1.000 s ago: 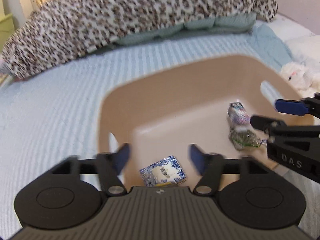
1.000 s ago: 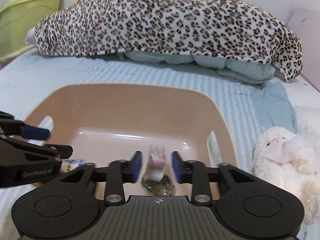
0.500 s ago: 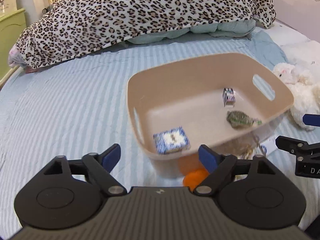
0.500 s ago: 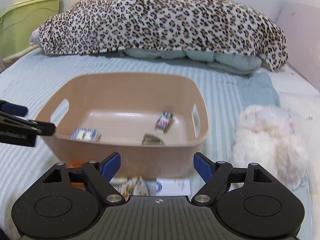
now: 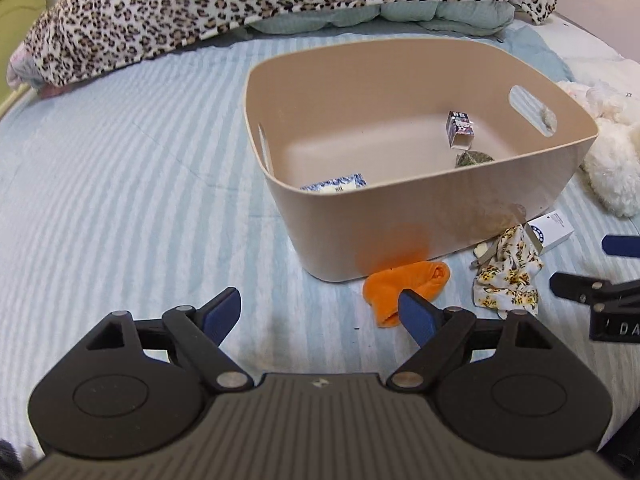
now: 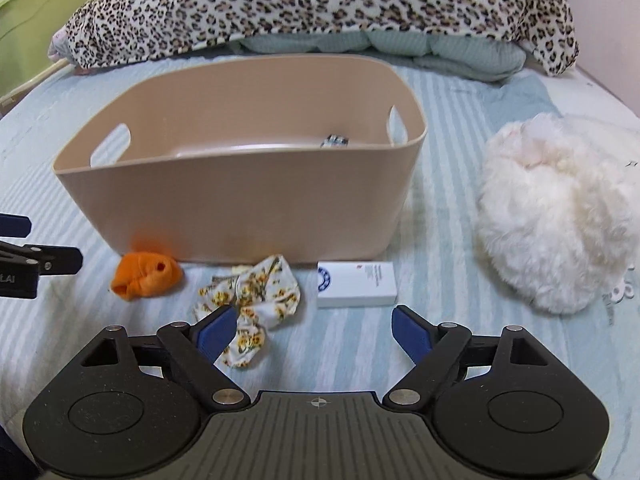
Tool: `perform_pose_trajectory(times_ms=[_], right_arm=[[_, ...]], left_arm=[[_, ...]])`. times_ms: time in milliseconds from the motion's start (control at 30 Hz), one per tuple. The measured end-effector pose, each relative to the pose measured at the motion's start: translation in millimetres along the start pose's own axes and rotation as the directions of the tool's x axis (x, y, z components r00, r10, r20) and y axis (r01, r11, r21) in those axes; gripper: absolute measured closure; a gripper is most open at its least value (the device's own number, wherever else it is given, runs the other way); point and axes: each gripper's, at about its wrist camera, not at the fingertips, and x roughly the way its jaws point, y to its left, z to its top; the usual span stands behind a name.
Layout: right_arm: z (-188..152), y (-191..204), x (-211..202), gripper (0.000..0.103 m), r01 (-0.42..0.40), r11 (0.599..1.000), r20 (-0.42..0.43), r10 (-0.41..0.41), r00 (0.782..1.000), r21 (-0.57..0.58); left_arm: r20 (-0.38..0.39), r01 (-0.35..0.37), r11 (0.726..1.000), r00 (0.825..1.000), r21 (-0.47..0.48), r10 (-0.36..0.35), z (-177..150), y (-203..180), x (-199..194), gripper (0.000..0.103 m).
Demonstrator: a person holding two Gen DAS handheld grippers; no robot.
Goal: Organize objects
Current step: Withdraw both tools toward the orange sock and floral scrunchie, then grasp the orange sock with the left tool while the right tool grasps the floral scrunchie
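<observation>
Since half a second ago, both grippers have been drawn back from the tub [image 5: 440, 200] and lowered, so that the loose items before it are brought within reach. The left gripper [image 5: 320, 312] is held wide open and empty, its right finger beside the orange sock [image 5: 404, 284]. The right gripper [image 6: 316, 332] is likewise spread and empty, facing the floral cloth [image 6: 256, 296] and white box [image 6: 356, 284]. Three small packets already lie inside the tub; the sock, cloth and box lie against its front wall on the bed [image 5: 120, 180], the plush toy [image 6: 552, 216] to its right.
</observation>
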Motion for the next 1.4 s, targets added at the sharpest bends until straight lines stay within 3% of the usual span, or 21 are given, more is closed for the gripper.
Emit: perform_pose_trajectory(times_ms=[367,500,633,700,933,1067,1400], right_arm=[[-10.0,7.0,40.6,0.017,-0.059,0.998,-0.069,0.059,0.996,0.012],[-11.2,9.2,47.4,0.020,-0.078,0.997,-0.062,0.080,0.995,0.023],[-11.7,13.5,49.0,0.031,-0.094,0.995,-0.048,0.095,0.994,0.010],[-12.4,16.3,48.9,0.039,-0.106,0.994,-0.041,0.106,0.994,0.005],[-14.1,23.2,48.7,0.091,-0.169,0.986,-0.042,0.168,0.985,-0.007],[-16.9,24.8,43.3,0.097,-0.181,0.983,-0.036,0.180,0.983,-0.010],[-26.1,21.9,18.7,0.098,-0.168,0.986,0.002,0.168,0.986,-0.006]], left_arm=[[-0.050,0.071,0.997,0.996,-0.012,-0.071,-4.9,-13.8,45.7,0.017],[-0.042,0.084,0.996,0.996,-0.025,-0.085,-6.3,-17.5,53.8,0.022],[-0.031,0.112,0.993,0.993,-0.024,-0.113,-10.0,-22.5,55.7,0.042],[-0.023,0.132,0.991,0.991,-0.003,-0.132,-11.4,-27.4,55.0,0.060],[-0.041,0.188,0.982,0.981,-0.007,-0.188,-10.8,-28.6,54.7,0.090],[-0.043,0.198,0.980,0.979,-0.013,-0.198,-14.7,-26.3,48.4,0.094],[-0.019,0.198,0.980,0.980,-0.023,-0.199,-25.1,-18.2,29.7,0.095]])
